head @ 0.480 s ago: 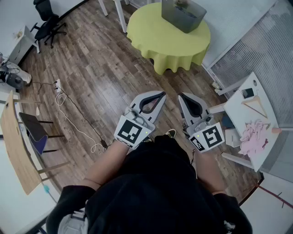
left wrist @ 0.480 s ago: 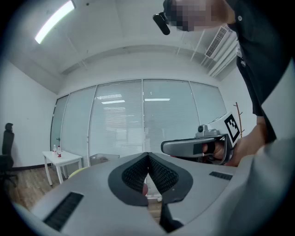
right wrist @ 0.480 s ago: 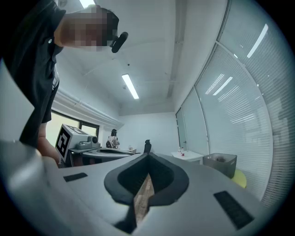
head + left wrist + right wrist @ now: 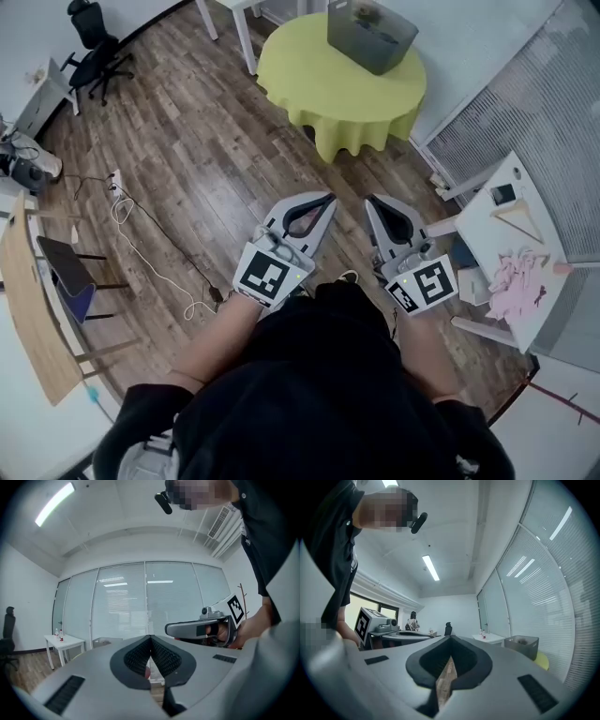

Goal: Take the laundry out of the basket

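Note:
The grey laundry basket [image 4: 372,33] stands on a round yellow-green table [image 4: 342,80] at the far end of the room, with dark items inside. My left gripper [image 4: 328,199] and right gripper [image 4: 368,201] are held level side by side over the wooden floor, well short of the table. Both are shut with nothing between the jaws. The left gripper view shows its tips [image 4: 150,637] meeting, with the basket [image 4: 106,641] small in the distance. In the right gripper view the tips [image 4: 450,637] are closed and the basket [image 4: 521,646] is off to the right.
A white side table [image 4: 506,244] at the right holds a pink garment [image 4: 517,281], a wooden hanger [image 4: 520,220] and a phone. Cables [image 4: 150,248] lie on the floor at left, near a chair and desk. An office chair [image 4: 94,42] stands far left.
Both grippers keep the same pose and stay shut. The round table and basket sit a touch higher and further left in the head view.

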The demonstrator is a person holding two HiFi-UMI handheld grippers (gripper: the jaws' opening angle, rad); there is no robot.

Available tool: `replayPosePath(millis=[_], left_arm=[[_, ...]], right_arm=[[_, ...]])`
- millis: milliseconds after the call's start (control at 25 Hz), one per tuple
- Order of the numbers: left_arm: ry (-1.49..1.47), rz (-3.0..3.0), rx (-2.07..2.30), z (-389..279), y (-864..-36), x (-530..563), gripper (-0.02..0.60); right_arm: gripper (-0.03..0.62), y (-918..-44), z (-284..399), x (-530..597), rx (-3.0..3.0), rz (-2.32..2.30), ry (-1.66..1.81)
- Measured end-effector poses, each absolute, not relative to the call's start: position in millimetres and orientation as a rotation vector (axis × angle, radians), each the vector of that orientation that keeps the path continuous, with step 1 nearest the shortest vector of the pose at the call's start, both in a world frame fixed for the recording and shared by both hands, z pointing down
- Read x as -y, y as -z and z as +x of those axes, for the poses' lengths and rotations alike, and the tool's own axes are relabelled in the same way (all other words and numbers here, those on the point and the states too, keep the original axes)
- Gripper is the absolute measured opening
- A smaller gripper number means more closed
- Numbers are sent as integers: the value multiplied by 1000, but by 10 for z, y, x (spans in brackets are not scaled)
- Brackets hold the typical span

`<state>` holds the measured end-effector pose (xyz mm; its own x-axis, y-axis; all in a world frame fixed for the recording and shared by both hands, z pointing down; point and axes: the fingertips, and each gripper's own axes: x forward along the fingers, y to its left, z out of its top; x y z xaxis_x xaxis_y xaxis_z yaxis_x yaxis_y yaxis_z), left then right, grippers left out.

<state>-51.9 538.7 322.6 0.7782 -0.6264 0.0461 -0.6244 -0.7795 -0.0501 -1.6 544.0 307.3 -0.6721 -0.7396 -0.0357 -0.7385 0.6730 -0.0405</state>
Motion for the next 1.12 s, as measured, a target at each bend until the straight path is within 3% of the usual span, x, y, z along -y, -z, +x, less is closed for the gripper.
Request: replayPosePath(millis=[480, 1120], left_arm=[[25, -2932, -1074, -382, -3155, -4972, 6], [-13, -2901, -1145, 294, -3010, -3738, 6]], right_arm=[[25, -3014, 121, -5014, -2850, -1196, 17], [25, -2923, 718, -3725, -2910, -1093, -14]])
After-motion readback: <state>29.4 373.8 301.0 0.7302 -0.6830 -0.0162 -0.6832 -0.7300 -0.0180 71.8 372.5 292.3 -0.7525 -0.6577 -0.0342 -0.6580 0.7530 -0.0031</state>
